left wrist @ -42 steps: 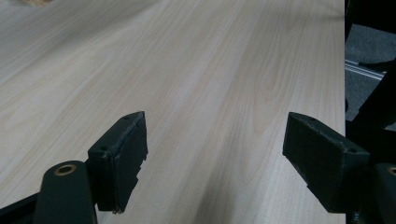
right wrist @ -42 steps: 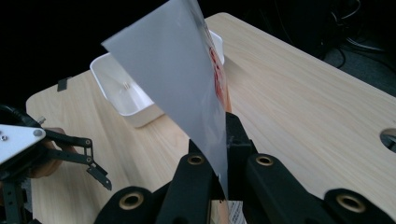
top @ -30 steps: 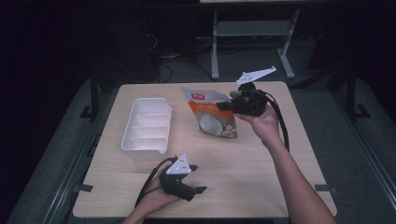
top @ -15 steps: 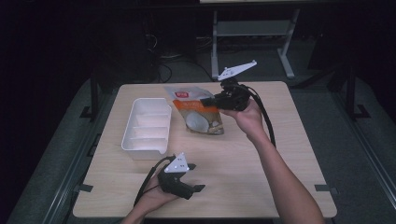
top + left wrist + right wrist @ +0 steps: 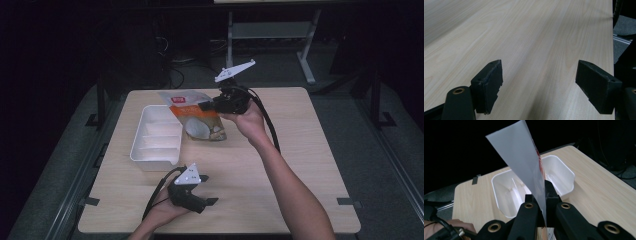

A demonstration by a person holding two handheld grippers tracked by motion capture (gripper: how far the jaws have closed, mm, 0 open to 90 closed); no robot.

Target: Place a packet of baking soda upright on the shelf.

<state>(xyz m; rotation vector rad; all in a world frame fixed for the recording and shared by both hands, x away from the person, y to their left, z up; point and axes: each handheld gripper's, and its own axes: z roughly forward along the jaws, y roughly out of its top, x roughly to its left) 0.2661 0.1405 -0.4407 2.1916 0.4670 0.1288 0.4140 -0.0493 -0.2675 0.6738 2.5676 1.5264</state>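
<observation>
A snack pouch [image 5: 197, 117] with orange, red and white print hangs in the air over the table, just right of the white tray [image 5: 150, 117]. My right gripper [image 5: 209, 106] is shut on its edge, the pouch [image 5: 524, 162] rising as a pale sheet from between the jaws. The tray [image 5: 564, 173] with its dividers lies beyond the jaws in the right gripper view. Near the table's front edge my left gripper [image 5: 209, 201] rests low over the wood. Its fingers [image 5: 489, 85] stand wide apart, and between them there is just bare tabletop.
The wooden table [image 5: 300, 165] has bare room at the right and centre. Its right edge [image 5: 612, 37] drops to a dark floor. A metal frame [image 5: 270, 30] stands behind the table. A hand [image 5: 451, 225] shows at the lower left of the right gripper view.
My right gripper has carried the pouch leftward, from the table's back centre-right to beside the tray. The left gripper has stayed in place.
</observation>
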